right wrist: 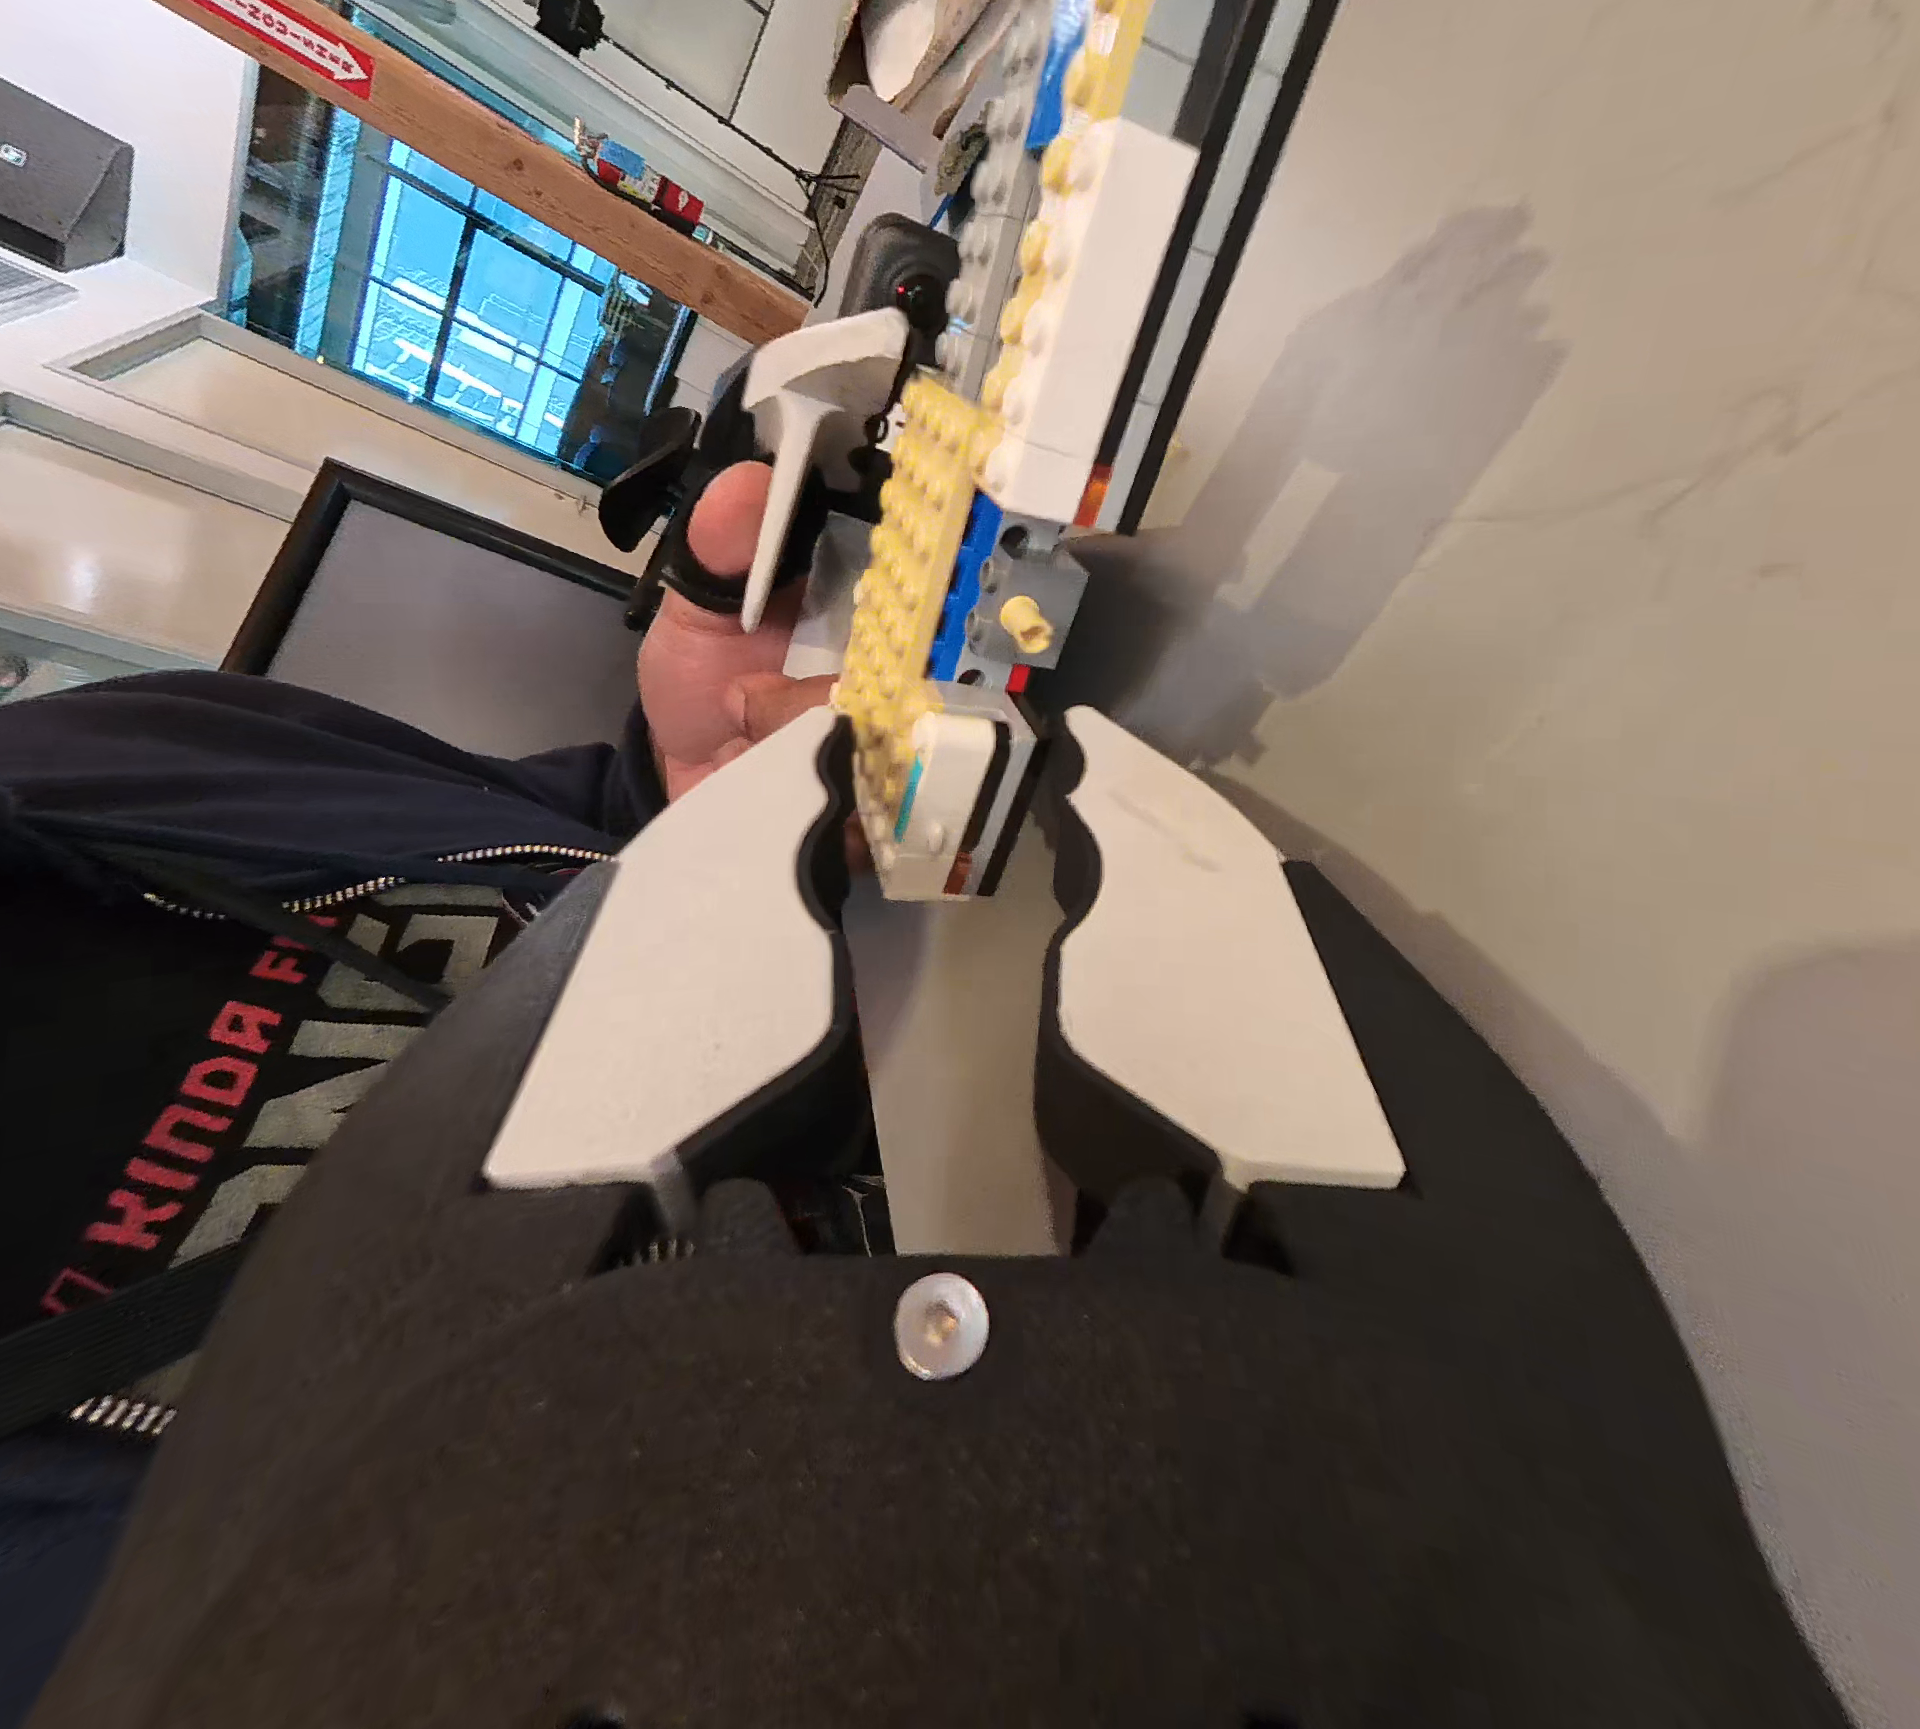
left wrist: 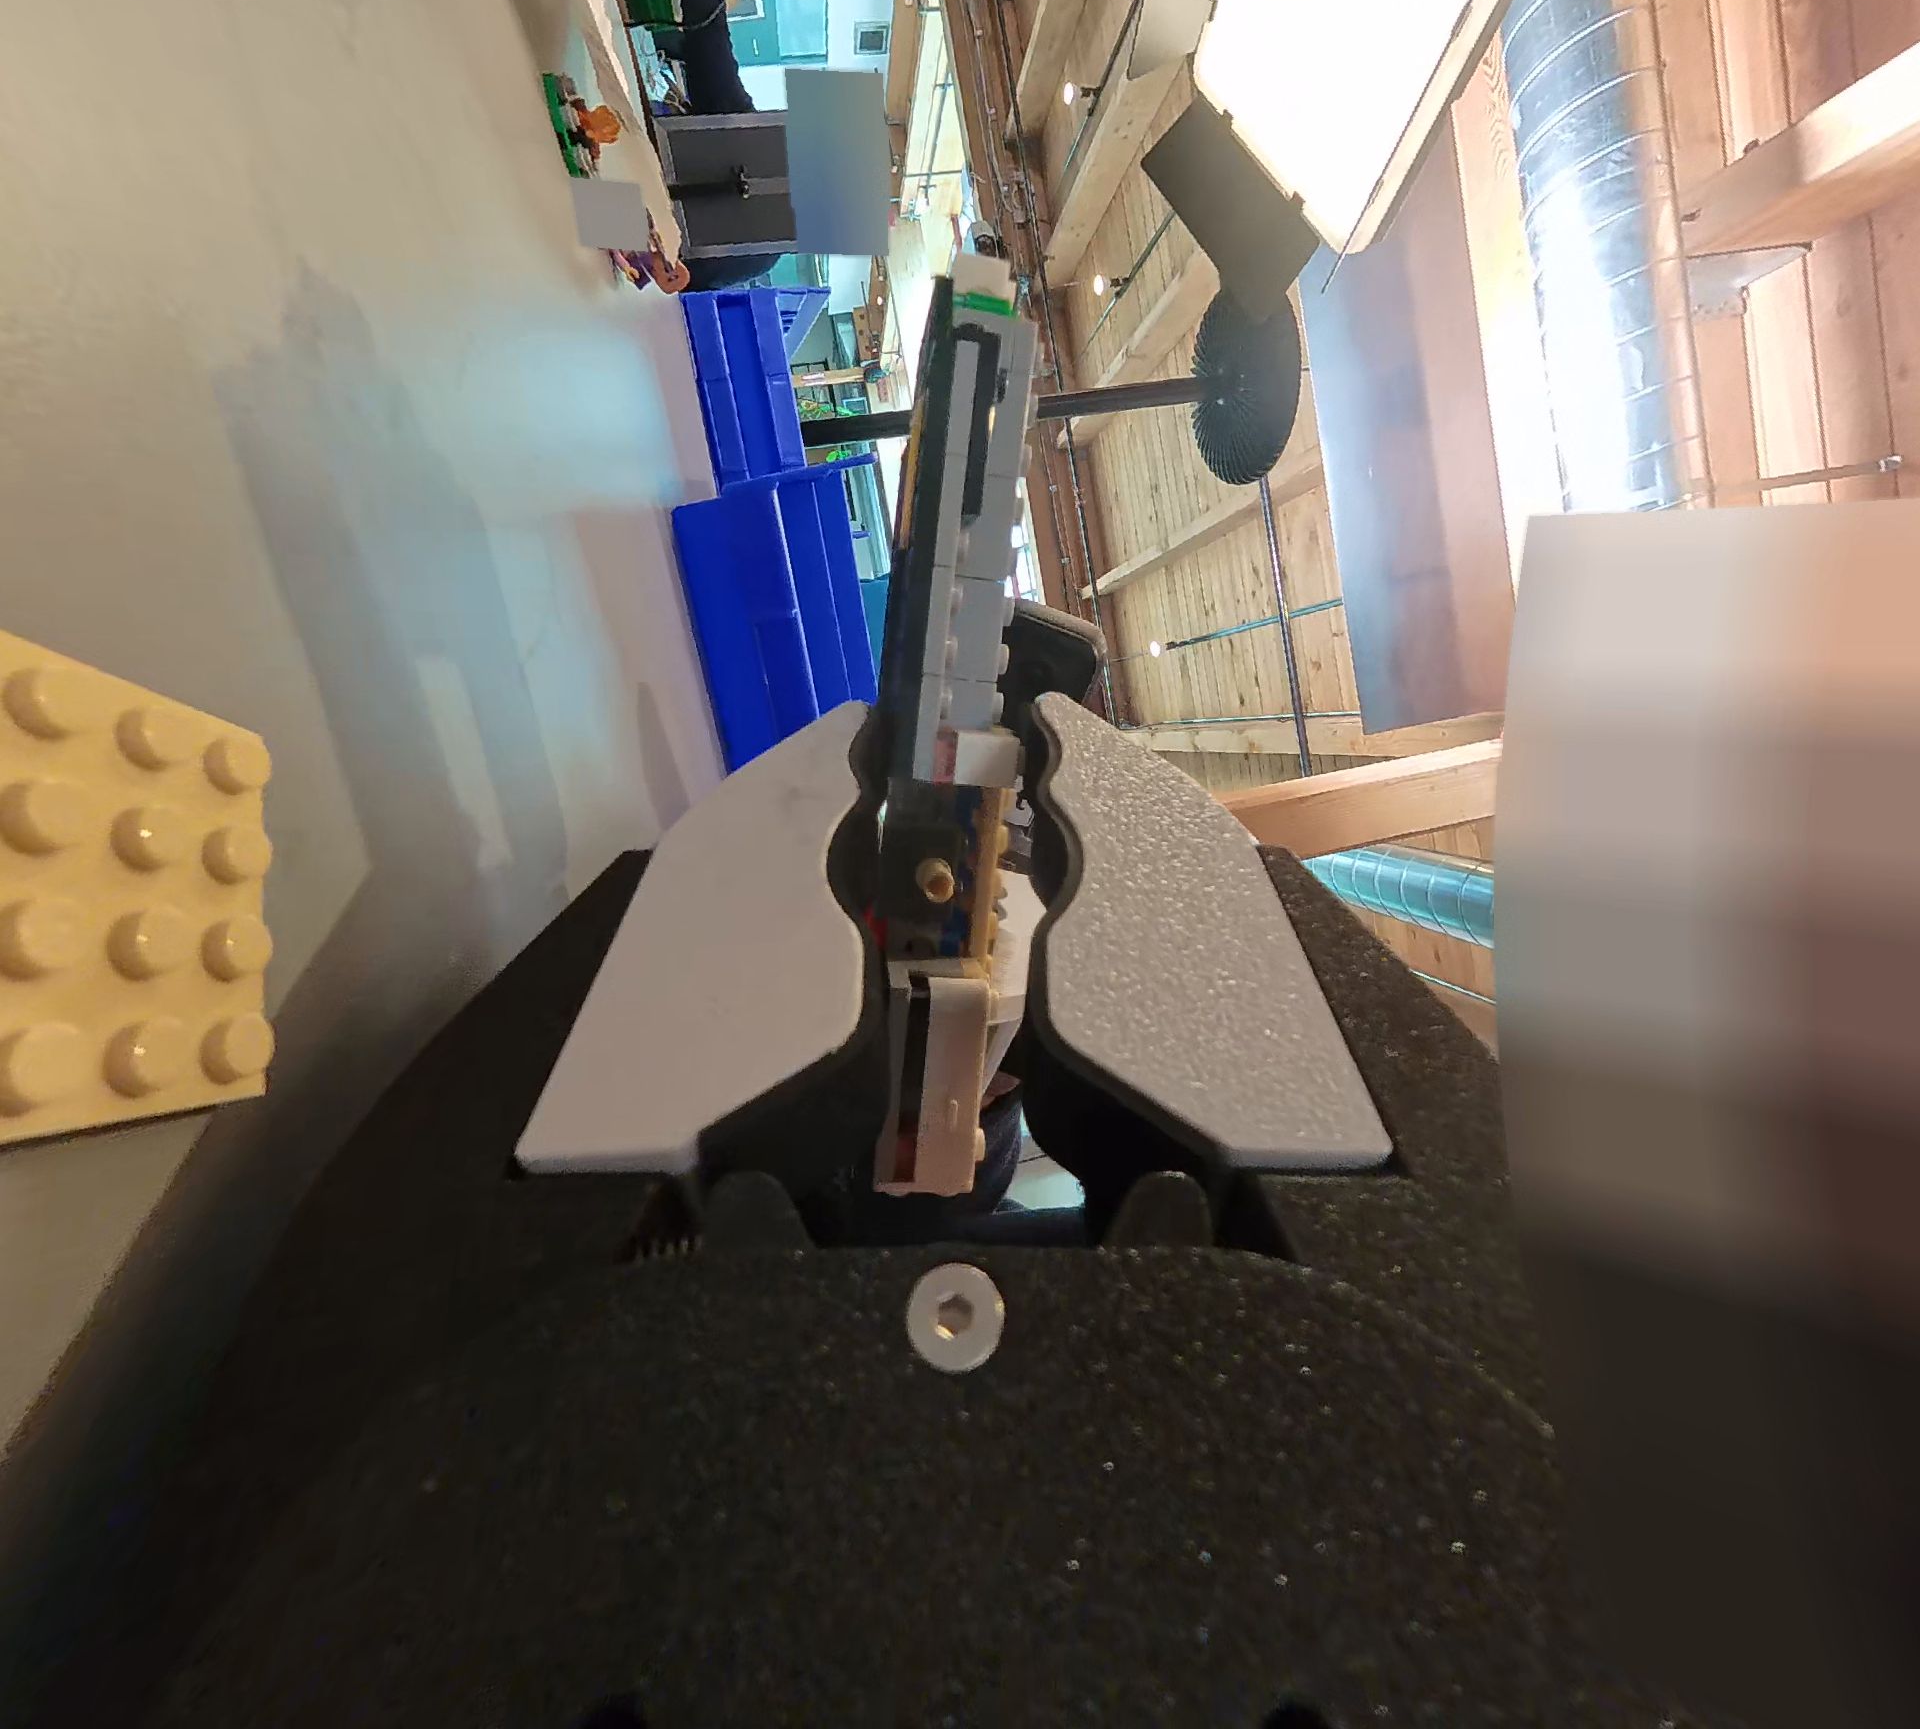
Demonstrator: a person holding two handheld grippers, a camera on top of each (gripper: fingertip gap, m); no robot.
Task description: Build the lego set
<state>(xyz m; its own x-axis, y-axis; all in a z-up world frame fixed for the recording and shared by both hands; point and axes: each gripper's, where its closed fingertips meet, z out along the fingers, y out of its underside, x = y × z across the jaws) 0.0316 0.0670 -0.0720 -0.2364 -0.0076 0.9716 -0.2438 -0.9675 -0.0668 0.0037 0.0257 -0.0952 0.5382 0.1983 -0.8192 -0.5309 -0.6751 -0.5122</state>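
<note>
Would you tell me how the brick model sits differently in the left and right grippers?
In the left gripper the brick model runs deep between the fingers, back to their base; in the right gripper only its end lies between the fingertips. The left gripper's pads press on it; the right gripper's contact is unclear. Both straddle the same model.

To your left lies a tan studded plate (left wrist: 125,890) on the grey tabletop (left wrist: 260,329), and farther along you have 2 blue bins (left wrist: 769,536) standing side by side at the tabletop's far edge. Beyond them you can see a few small toy figures (left wrist: 587,131) (too small to make out). A lit lamp panel (left wrist: 1351,17) hangs overhead beside a black finned disc (left wrist: 1247,391). In your right view, a dark framed panel (right wrist: 436,609) stands beneath a wooden beam (right wrist: 468,121) carrying a red sign (right wrist: 255,12).
</note>
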